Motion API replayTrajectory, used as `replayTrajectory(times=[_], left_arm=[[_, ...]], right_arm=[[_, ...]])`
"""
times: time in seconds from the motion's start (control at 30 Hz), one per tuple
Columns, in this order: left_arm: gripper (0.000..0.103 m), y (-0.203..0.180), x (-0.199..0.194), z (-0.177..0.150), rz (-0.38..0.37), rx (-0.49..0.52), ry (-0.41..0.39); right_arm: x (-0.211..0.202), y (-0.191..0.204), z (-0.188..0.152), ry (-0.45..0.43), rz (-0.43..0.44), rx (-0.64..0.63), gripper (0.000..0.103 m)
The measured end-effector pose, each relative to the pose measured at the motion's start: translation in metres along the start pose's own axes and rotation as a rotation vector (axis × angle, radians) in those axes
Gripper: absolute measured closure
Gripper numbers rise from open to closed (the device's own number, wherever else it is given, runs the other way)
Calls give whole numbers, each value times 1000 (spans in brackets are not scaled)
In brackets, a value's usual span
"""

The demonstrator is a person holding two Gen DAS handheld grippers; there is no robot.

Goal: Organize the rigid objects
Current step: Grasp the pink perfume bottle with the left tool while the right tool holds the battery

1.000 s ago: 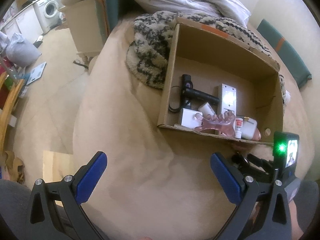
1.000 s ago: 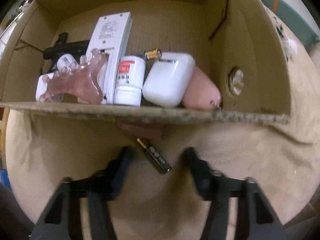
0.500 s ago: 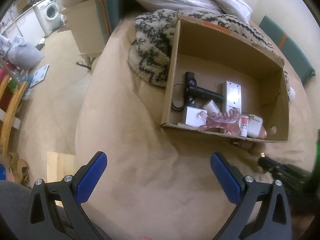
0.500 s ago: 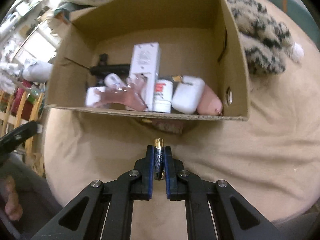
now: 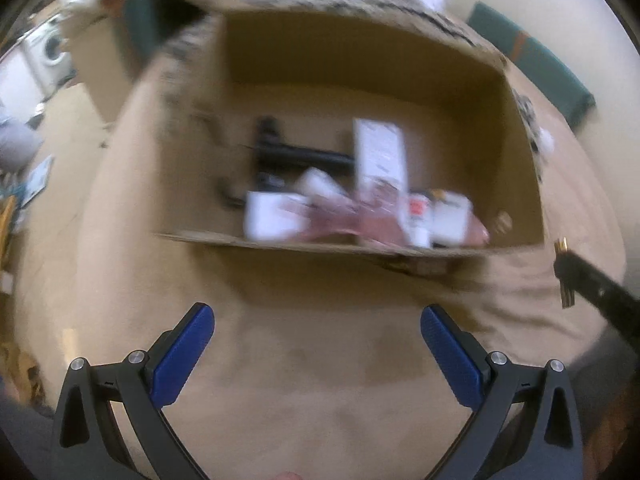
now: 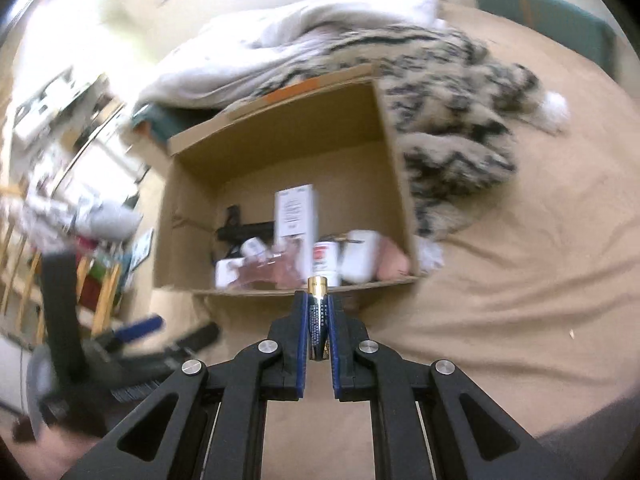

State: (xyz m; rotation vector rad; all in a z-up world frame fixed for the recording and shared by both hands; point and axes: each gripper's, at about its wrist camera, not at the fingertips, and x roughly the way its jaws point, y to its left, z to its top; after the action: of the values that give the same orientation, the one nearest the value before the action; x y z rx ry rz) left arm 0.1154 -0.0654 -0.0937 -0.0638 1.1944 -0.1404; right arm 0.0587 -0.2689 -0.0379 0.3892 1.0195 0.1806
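An open cardboard box (image 5: 516,128) (image 6: 390,160) lies on a tan bed cover. In it lie a white remote (image 6: 295,210), a black tool (image 5: 296,154), a pink massager (image 6: 276,272), a small white bottle with a red label (image 6: 324,262), a white case (image 6: 362,254) and other small items. My right gripper (image 6: 318,312) is shut on a battery (image 6: 318,316), held just before the box's near wall; it also shows in the left wrist view (image 5: 562,276). My left gripper (image 5: 316,336) is open and empty, in front of the box.
A zebra-pattern blanket (image 6: 448,120) and a white duvet (image 6: 288,48) lie behind and right of the box. A green cushion (image 5: 532,60) is at the far right. The bed's left edge drops to a floor with a washing machine (image 5: 50,48) and wooden furniture (image 6: 24,272).
My right gripper closed on the battery that lay before the box, lifted it and pulled back. My left gripper moved closer to the box; its view is blurred.
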Motion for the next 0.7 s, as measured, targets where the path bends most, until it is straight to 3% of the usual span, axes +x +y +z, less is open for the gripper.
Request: replayTrajectory(times=[0.23, 0.53, 0.57, 0.7], left_arm=[[0, -53, 41, 9, -2, 20, -43], [3, -93, 93, 22, 84, 79, 20], [7, -95, 97, 23, 96, 82, 28], [44, -90, 106, 26, 116, 60, 44]], right_arm=[[-2, -30, 3, -16, 3, 108, 92], [-3, -50, 5, -22, 30, 199, 92], [-3, -51, 5, -22, 31, 200, 92], [-1, -51, 6, -19, 36, 206, 92]])
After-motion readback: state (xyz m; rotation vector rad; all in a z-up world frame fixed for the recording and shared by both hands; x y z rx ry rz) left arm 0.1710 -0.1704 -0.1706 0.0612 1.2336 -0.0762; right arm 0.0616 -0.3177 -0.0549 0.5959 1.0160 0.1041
